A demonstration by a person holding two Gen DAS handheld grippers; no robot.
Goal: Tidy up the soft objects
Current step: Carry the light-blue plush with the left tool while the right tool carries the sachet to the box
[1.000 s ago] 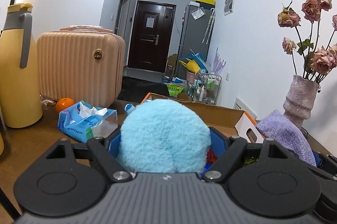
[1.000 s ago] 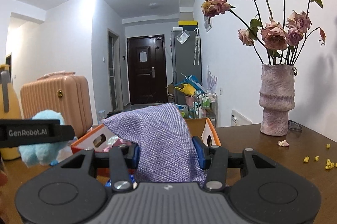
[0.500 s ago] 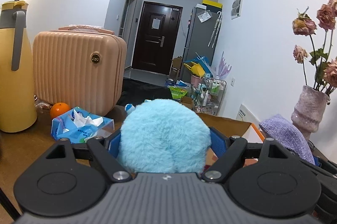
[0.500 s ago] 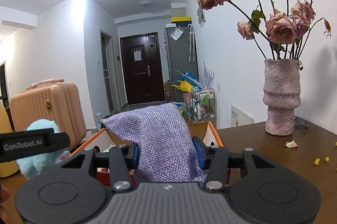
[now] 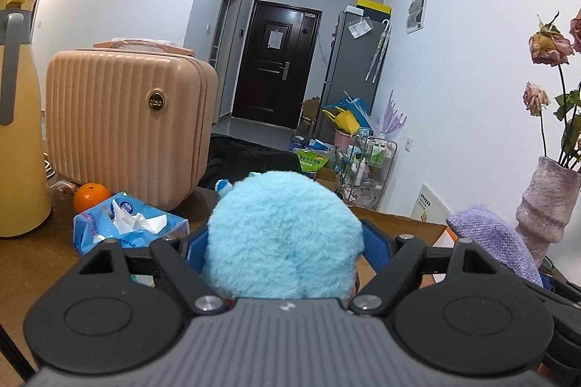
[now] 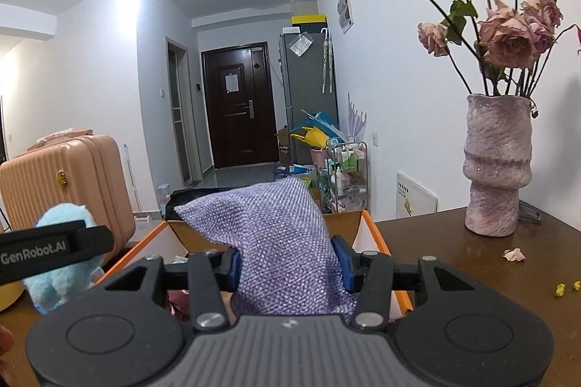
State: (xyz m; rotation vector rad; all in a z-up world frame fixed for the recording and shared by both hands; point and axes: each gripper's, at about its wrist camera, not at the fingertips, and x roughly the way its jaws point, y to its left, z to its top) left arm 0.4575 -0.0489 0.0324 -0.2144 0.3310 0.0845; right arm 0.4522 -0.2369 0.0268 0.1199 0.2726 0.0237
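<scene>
1. Left wrist view: the left gripper pinches a fluffy blue plush toy between its blue pads, held above the wooden table. A tissue pack and an orange lie near the table's left edge, before a pink suitcase.
2. Right wrist view: the right gripper clamps a purple woven pouch over the open orange cardboard box; a vase stands toward the table's right edge.

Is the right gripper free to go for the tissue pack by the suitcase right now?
Probably not: the right gripper is shut on the purple fabric pouch, and the tissue pack lies far left, beyond the left gripper holding the blue plush toy.
</scene>
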